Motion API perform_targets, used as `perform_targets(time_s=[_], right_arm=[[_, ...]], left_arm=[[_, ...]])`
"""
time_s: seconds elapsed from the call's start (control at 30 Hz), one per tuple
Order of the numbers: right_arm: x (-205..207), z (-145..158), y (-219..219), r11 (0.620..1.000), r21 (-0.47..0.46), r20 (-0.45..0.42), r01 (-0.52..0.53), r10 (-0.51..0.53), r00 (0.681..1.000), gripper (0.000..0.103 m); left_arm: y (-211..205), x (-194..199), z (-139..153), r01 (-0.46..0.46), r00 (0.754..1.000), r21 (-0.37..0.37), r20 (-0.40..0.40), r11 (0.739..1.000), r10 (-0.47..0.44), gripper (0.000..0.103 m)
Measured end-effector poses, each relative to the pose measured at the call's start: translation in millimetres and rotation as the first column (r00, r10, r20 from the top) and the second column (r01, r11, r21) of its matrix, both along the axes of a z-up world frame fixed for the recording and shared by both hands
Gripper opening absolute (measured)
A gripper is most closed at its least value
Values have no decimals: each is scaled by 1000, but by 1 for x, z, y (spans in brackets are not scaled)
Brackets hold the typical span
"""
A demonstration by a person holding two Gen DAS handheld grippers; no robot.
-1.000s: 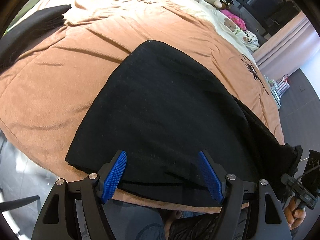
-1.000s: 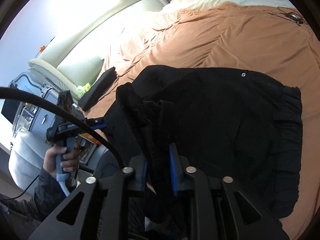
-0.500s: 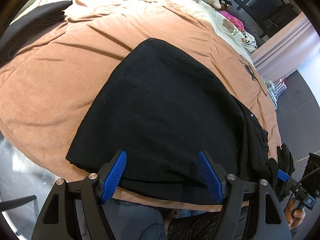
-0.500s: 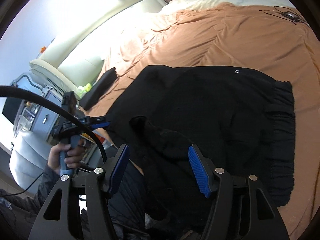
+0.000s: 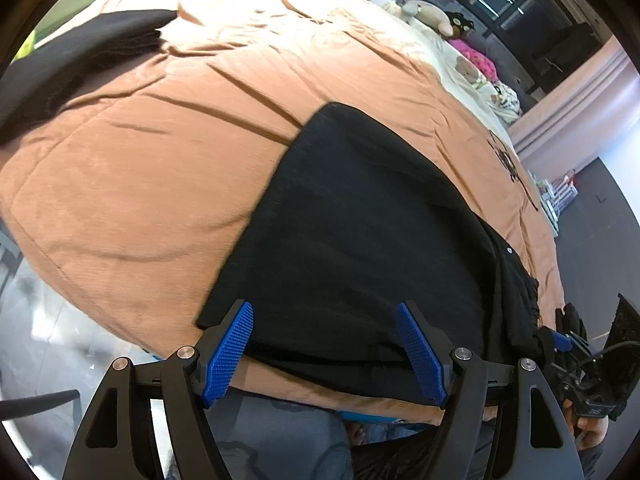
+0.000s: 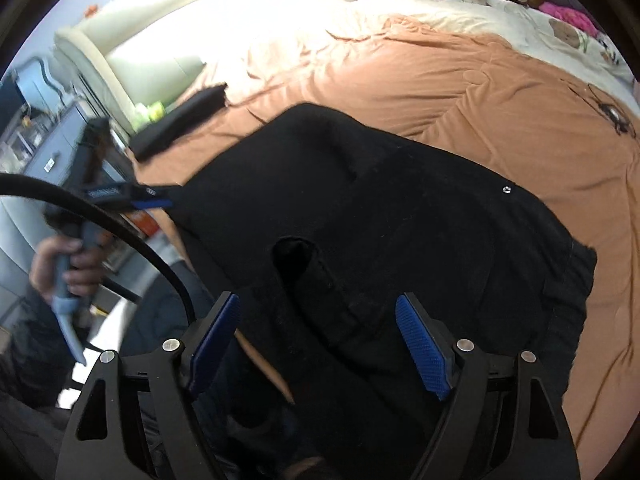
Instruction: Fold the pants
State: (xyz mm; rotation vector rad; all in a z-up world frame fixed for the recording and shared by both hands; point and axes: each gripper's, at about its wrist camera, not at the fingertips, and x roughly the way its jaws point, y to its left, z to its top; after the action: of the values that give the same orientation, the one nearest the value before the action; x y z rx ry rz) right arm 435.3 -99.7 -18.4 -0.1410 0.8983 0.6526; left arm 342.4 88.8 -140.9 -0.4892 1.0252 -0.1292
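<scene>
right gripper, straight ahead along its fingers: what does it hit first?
Most likely the black pants, at the raised fold just ahead of the right gripper. Its jaws are opening and clear of the cloth. Depth is hard to judge.

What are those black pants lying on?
The black pants lie on an orange-brown blanket covering the bed. The blanket shows all around them; whatever is directly beneath the pants stays hidden.

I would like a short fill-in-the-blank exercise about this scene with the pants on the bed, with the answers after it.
1. The pants lying on the bed are ____ in colour.
2. The blanket under them is ____.
3. The pads of the left gripper are ____ in colour.
4. Nothing is pressed between the pads of the right gripper, whose jaws are ____.

Answers: black; orange; blue; opening
</scene>
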Motion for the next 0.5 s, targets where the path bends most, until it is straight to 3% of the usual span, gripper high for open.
perform_targets(time_s=[0.27, 0.37, 0.43, 0.47, 0.5], right_arm=[[14, -5, 28, 993, -115, 0, -39, 39, 999, 77], [14, -2, 29, 990, -104, -22, -96, 94, 995, 34], [14, 1, 29, 988, -96, -39, -122, 119, 992, 26], [15, 2, 29, 987, -89, -41, -135, 132, 990, 14], [14, 5, 28, 987, -79, -42, -143, 140, 989, 13]], left_arm=[[26, -3, -9, -59, 998, 5, -24, 998, 59, 76], [28, -2, -10, -70, 997, 7, -29, 998, 70, 76], [29, -1, -11, -69, 997, 11, -30, 998, 70, 76], [29, -1, -11, -69, 997, 13, -32, 998, 70, 76], [29, 1, -11, -69, 997, 14, -31, 998, 69, 76]])
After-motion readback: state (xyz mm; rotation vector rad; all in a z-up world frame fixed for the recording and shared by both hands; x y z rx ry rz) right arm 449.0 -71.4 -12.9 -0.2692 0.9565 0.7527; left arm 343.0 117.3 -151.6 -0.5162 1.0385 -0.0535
